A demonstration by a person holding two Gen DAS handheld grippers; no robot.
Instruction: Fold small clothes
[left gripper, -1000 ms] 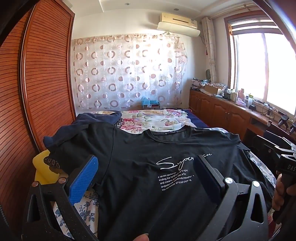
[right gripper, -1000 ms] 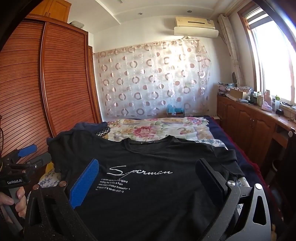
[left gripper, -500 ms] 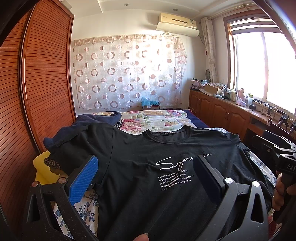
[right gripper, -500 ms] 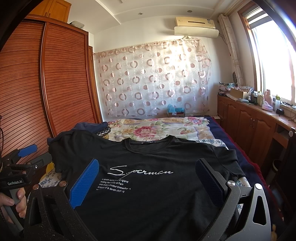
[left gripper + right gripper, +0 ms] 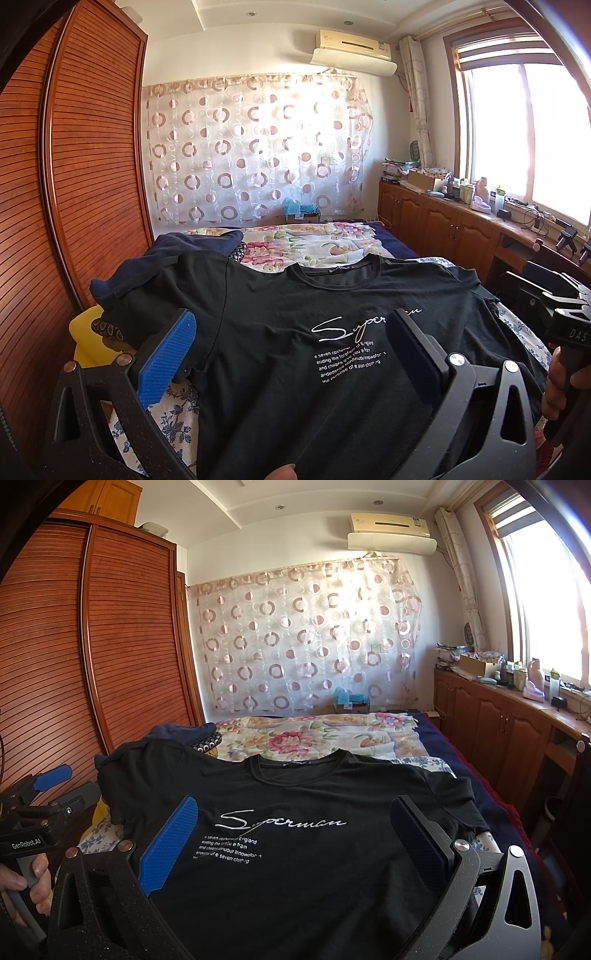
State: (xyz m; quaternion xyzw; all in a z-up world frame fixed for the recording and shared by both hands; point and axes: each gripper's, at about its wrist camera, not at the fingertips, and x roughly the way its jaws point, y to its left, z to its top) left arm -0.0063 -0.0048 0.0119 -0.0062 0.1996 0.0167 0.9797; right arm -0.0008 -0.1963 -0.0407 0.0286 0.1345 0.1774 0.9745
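A black T-shirt with white "Superman" lettering lies spread front up on the bed, collar toward the far end; the right wrist view shows the T-shirt the same way. My left gripper hovers open above its lower left part, with nothing between the blue pads. Above the lower middle, my right gripper is held open and empty too. The left gripper also shows at the left edge of the right wrist view, held by a hand.
A navy garment and a floral quilt lie beyond the shirt. A yellow object sits by the slatted wooden wardrobe on the left. Wooden cabinets with clutter run under the window on the right.
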